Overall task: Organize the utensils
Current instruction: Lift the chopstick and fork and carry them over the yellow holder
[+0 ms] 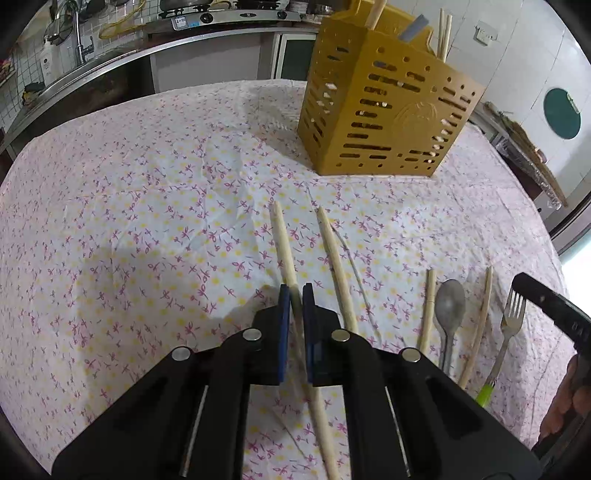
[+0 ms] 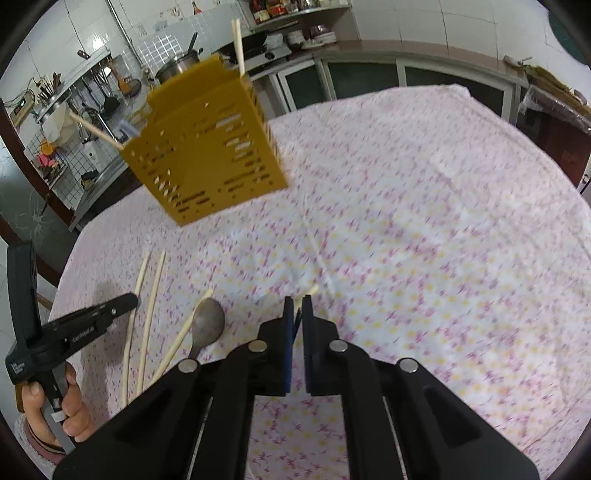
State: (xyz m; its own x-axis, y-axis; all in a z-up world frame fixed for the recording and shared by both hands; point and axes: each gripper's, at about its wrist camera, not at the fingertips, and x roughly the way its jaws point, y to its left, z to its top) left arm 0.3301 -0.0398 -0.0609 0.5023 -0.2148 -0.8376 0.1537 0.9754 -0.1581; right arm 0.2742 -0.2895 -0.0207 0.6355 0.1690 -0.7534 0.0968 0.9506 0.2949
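Note:
A yellow slotted utensil holder [image 1: 384, 107] stands on the floral tablecloth, with chopsticks and a blue-grey handle in it; it also shows in the right wrist view [image 2: 207, 147]. My left gripper [image 1: 295, 291] is shut on a pale chopstick [image 1: 282, 243] that lies on the cloth. A second chopstick [image 1: 334, 258] lies just right of it. Further right lie two chopsticks, a metal spoon [image 1: 448, 306] and a green-handled fork [image 1: 509, 332]. My right gripper [image 2: 298, 301] is shut on a chopstick [image 2: 308, 291], with the fork's tines seen between the pads. The spoon [image 2: 208, 325] lies to its left.
The table [image 1: 147, 206] carries a wrinkled flowered cloth. A kitchen counter with sink and stove [image 1: 229, 16] runs behind it. The right gripper's body [image 1: 554, 306] reaches in at the right edge of the left wrist view. The left gripper's body [image 2: 74, 332] shows at the left of the right wrist view.

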